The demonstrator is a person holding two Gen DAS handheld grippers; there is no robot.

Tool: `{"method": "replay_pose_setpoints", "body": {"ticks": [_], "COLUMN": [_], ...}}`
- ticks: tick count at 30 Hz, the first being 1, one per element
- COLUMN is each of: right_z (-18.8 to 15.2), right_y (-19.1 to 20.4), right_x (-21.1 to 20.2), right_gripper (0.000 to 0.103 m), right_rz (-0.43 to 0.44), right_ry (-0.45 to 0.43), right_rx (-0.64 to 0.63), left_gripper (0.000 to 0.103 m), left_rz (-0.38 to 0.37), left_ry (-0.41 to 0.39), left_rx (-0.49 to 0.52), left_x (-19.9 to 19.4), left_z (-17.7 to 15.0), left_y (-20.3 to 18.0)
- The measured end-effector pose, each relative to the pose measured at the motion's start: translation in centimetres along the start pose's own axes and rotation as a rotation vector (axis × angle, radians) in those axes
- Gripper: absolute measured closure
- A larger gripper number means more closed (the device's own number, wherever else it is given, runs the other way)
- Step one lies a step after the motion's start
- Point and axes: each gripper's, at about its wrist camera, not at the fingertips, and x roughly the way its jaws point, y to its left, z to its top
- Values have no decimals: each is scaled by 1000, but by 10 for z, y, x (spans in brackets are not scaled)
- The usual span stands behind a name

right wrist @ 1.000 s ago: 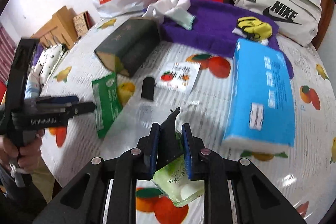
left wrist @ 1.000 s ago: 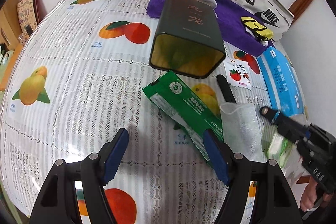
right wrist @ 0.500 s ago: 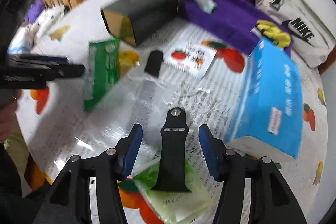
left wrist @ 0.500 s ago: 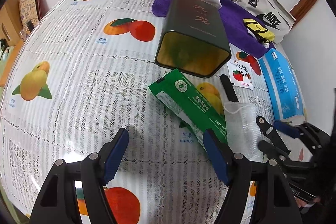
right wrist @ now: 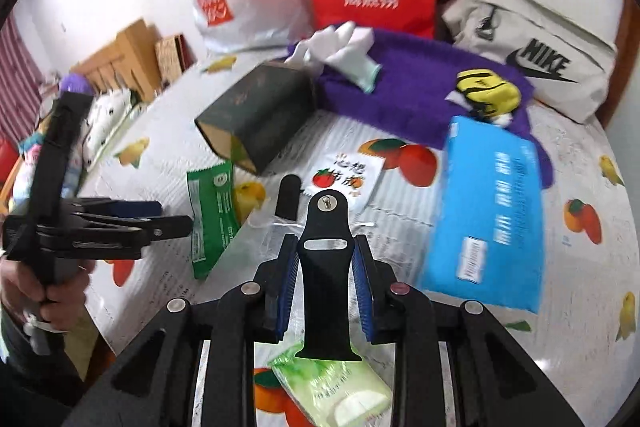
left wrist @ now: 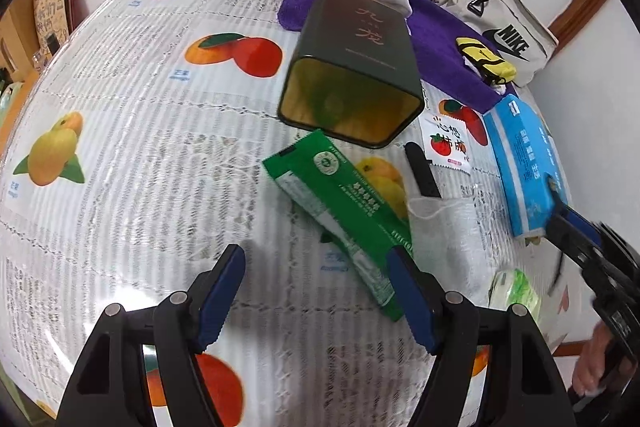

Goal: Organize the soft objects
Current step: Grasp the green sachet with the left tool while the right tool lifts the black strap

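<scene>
At lower centre of the right wrist view, the right gripper (right wrist: pixel 326 263) is closing its jaws on a black watch strap (right wrist: pixel 325 251), above a green tissue pack (right wrist: pixel 332 387). The left gripper (left wrist: pixel 316 303) hangs wide open, empty, over the fruit-print tablecloth (left wrist: pixel 120 167).

Right hand-held gripper (right wrist: pixel 325 259) reopened, now closing on black watch strap (right wrist: pixel 326 267), above green pack (right wrist: pixel 332 387).

Both grippers, left gripper (left wrist: pixel 316 301) and right gripper (right wrist: pixel 326 285), had black frames. Pads were blue, ribbed. Silver screws sat at the pivots.
</scene>
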Motion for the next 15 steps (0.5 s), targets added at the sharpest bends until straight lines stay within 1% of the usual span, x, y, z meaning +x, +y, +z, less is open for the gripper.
{"method": "replay_pose_setpoints", "body": {"ticks": [3, 6, 8, 11, 13, 15], "right_z": [-6, -15, -21, -31, -38, -44], "right_y": [-12, -25, -33, -47, -55, -61], "right_x": [-12, -19, -23, -27, -27, -27], "right_gripper": [76, 76, 76, 76, 76, 76], "right_rz": [-8, -20, -21, -8, -10, -18], "right_ry": [-22, -27, -27, -25, -18, -9], "right_rx": [34, 59, 75, 106, 118, 124], "left_gripper": [30, 22, 18, 18, 18, 18], "left_rz": [21, 63, 127, 216, 273, 303], "left_ry": [-11, -21, -35, -72, -78, -66], "left_rx": [-25, -54, -71, -63, -39, -2], "left_x": [6, 14, 23, 31, 37, 38], "left_z": [7, 13, 16, 18, 18, 15], "left_y": [-11, -21, -29, -40, -47, -51]}}
